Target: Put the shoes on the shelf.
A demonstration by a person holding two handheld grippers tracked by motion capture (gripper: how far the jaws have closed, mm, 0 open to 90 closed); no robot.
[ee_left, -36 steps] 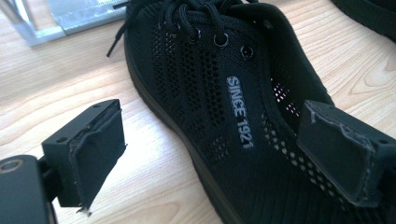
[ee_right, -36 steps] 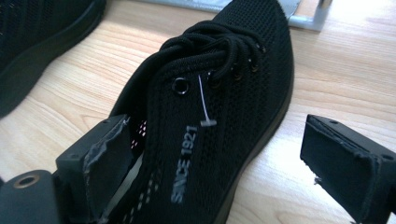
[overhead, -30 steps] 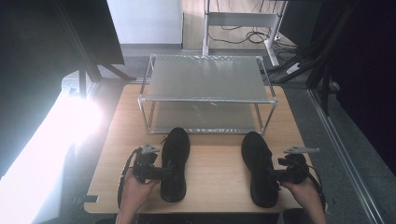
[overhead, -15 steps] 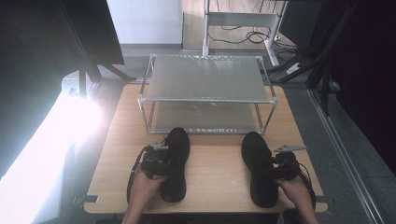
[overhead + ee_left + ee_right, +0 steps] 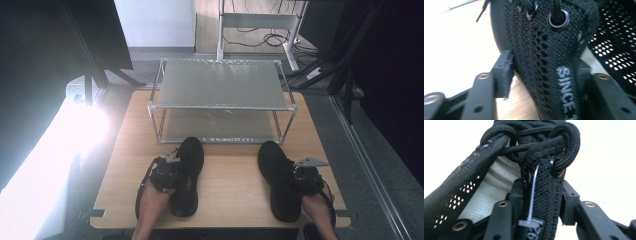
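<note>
Black sneakers gripped for lifting toward the rack

Left hand-held gripper has just closed on left sneaker; right hand-held gripper clamps right sneaker, lower frame; two-tier rack waits above.

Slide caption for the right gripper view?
Right hand-held gripper pinching the black shoe's laced collar edge, plastic tag loop hanging.

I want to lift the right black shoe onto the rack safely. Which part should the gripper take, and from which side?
Probably the collar wall beside the top eyelets of the right shoe, coming from its outer side. That edge is thin, stands upright and fits between the jaws. The right gripper has just been closing there, and its pads already pinch that wall.
</note>
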